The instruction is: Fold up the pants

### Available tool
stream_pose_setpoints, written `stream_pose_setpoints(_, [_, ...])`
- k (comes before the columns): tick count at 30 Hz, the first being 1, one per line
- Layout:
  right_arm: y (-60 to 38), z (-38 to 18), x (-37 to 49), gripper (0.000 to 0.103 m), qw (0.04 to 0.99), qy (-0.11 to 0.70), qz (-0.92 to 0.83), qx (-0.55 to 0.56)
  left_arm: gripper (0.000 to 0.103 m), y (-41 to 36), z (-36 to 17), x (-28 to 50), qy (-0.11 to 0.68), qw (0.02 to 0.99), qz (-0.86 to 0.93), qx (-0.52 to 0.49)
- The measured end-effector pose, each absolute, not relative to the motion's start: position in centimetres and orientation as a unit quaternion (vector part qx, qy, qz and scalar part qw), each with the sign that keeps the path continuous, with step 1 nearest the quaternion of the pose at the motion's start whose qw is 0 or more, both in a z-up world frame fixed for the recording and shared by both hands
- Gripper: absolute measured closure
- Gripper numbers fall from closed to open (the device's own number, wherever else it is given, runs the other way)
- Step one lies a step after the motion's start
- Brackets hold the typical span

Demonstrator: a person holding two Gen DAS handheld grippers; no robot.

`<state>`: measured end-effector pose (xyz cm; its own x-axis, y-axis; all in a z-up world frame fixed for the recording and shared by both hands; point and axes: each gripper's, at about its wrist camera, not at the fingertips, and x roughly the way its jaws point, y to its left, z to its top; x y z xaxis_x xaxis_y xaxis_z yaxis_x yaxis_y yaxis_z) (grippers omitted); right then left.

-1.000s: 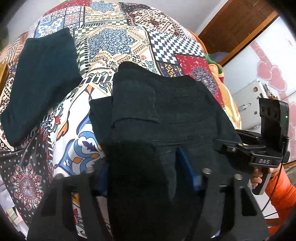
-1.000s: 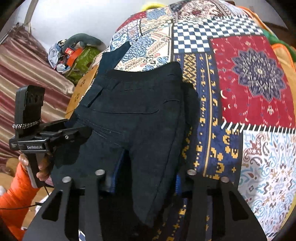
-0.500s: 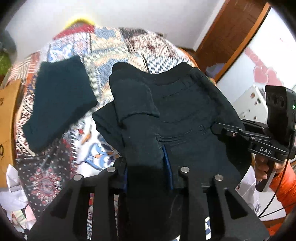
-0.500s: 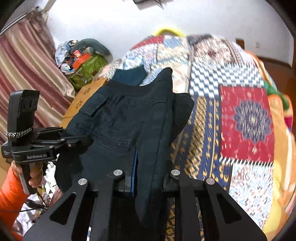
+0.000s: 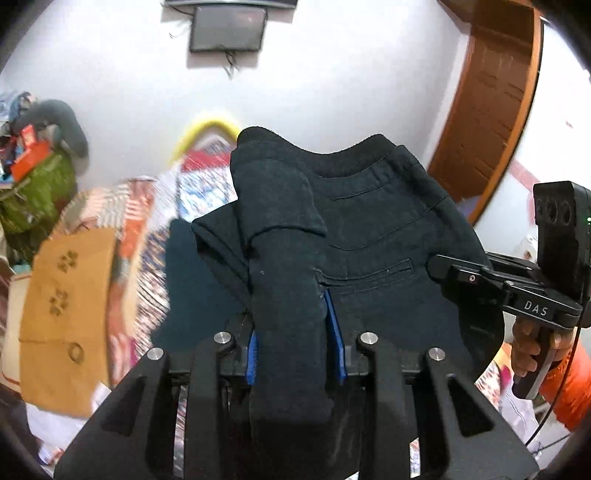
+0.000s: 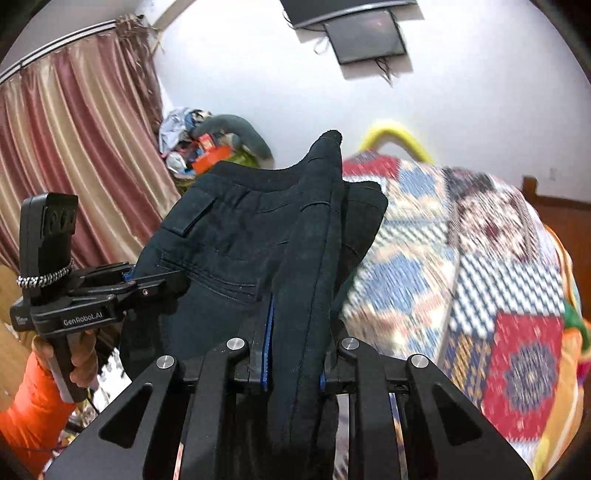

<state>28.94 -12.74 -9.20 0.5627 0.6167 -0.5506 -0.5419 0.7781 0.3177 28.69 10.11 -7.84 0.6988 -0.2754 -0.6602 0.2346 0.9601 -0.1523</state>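
Observation:
The black pants [image 5: 373, 229] hang in the air above the bed, waistband farthest from me and a back pocket showing. My left gripper [image 5: 295, 343] is shut on a bunched fold of the pants between its blue pads [image 5: 334, 332]. My right gripper [image 6: 293, 350] is shut on another thick fold of the same pants [image 6: 229, 240]. Each gripper shows in the other's view: the right one [image 5: 458, 271] at the pants' right edge, the left one [image 6: 151, 284] at their left edge. A hand in an orange sleeve [image 6: 33, 413] holds each handle.
The patchwork quilt [image 6: 480, 277] covers the bed below and to the right. A folded dark green garment [image 5: 192, 280] lies on it, beside a brown board [image 5: 70, 306]. Ahead are a white wall with a screen [image 5: 227, 27], a curtain [image 6: 74, 147], a clutter heap [image 6: 207, 147] and a wooden door [image 5: 491, 110].
Both grippers closed on folds of the pants and rose, lifting the pants off the quilt. Both views tilted up from the bed to the wall.

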Motion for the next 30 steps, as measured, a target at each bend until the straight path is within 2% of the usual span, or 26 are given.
stream_pose_setpoints(4, [-9.8, -9.3, 32.7, 0.087, 0.875, 0.333, 0.343, 0.077, 0.072, 13.2, -7.8, 31.4, 0.345, 0.931, -0.112, -0.031])
stream_pose_setpoints(9, [-5.9, -11.1, 36.6, 0.087, 0.871, 0.347, 0.340, 0.072, 0.072, 16.1, -10.7, 36.3, 0.349, 0.933, -0.083, -0.038])
stream_pose_setpoints(24, [-0.1, -24.7, 48.6, 0.087, 0.834, 0.465, 0.294, 0.050, 0.072, 22.5, -28.5, 50.0, 0.454, 0.883, -0.049, -0.107])
stream_pose_setpoints(27, [0.4, -25.9, 48.8, 0.083, 0.829, 0.485, 0.279, 0.016, 0.066, 22.4, -30.8, 50.6, 0.484, 0.868, -0.053, -0.101])
stream_pose_setpoints(28, [0.3, -25.9, 48.6, 0.078, 0.830, 0.484, 0.277, 0.007, 0.065, 22.1, -30.7, 50.1, 0.480, 0.871, -0.052, -0.094])
stream_pose_setpoints(30, [-0.1, -25.2, 47.7, 0.075, 0.838, 0.472, 0.275, -0.016, 0.064, 22.0, -30.2, 49.3, 0.472, 0.876, -0.049, -0.085])
